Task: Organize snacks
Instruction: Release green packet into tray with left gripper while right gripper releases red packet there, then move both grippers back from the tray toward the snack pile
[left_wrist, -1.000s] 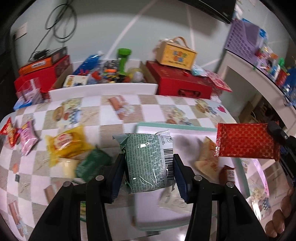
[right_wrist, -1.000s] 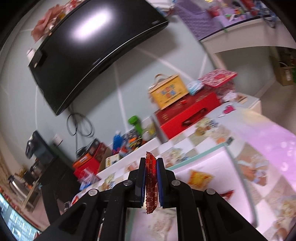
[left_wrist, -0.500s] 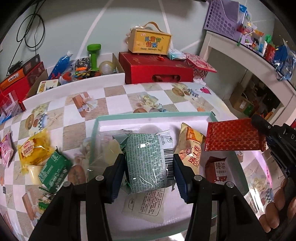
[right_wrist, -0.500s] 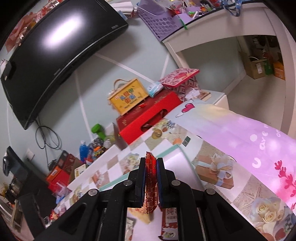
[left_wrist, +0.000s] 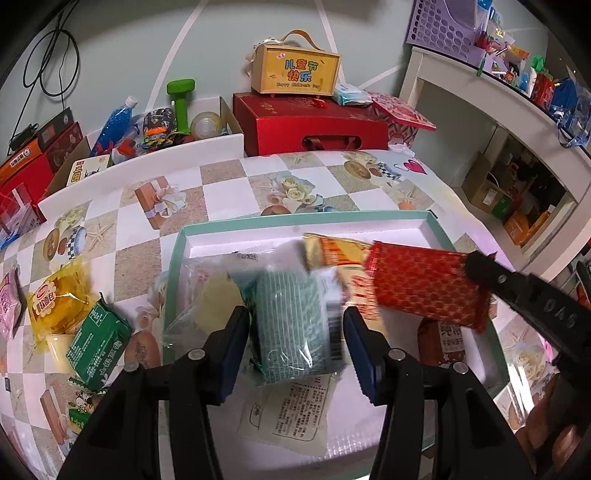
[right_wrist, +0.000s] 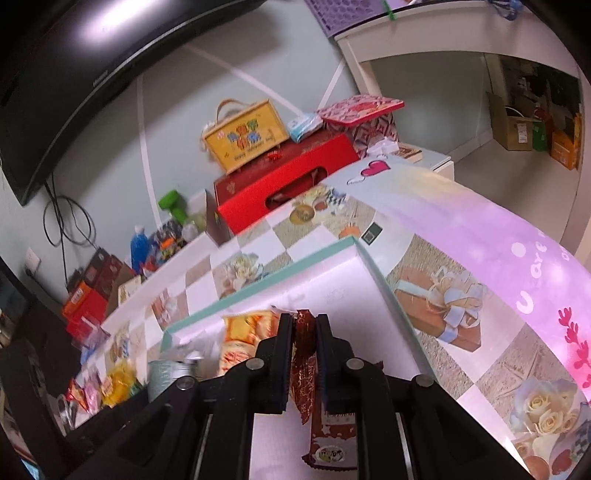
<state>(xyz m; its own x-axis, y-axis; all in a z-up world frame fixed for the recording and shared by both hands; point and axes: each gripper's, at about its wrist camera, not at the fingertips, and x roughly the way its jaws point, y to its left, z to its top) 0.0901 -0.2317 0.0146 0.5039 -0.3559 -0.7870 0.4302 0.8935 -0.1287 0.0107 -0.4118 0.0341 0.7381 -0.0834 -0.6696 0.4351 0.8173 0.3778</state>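
Note:
A teal-rimmed tray (left_wrist: 295, 218) lies on the checked tablecloth and holds several snack packets. My left gripper (left_wrist: 293, 326) hangs over its middle, its jaws opening. The green-patterned packet (left_wrist: 291, 325) sits blurred between the pads with a gap on each side. My right gripper (right_wrist: 304, 332) pinches a red patterned packet (right_wrist: 303, 343) by its edge, low over the tray's right half, and its jaws are starting to part. The same red packet (left_wrist: 424, 284) shows in the left wrist view. An orange packet (left_wrist: 340, 254), a white packet (left_wrist: 288, 413) and a dark red packet (right_wrist: 328, 435) lie in the tray.
Left of the tray lie a yellow packet (left_wrist: 55, 299), a green packet (left_wrist: 98, 343) and a pink one (left_wrist: 7, 302). A red box (left_wrist: 310, 125) with a yellow gift box (left_wrist: 295, 70) on top stands at the back. A white shelf (left_wrist: 498, 110) is at the right.
The left gripper has moved from the table's left part to over the tray and its pads have come off the green packet. The right gripper has sunk toward the tray with the red packet.

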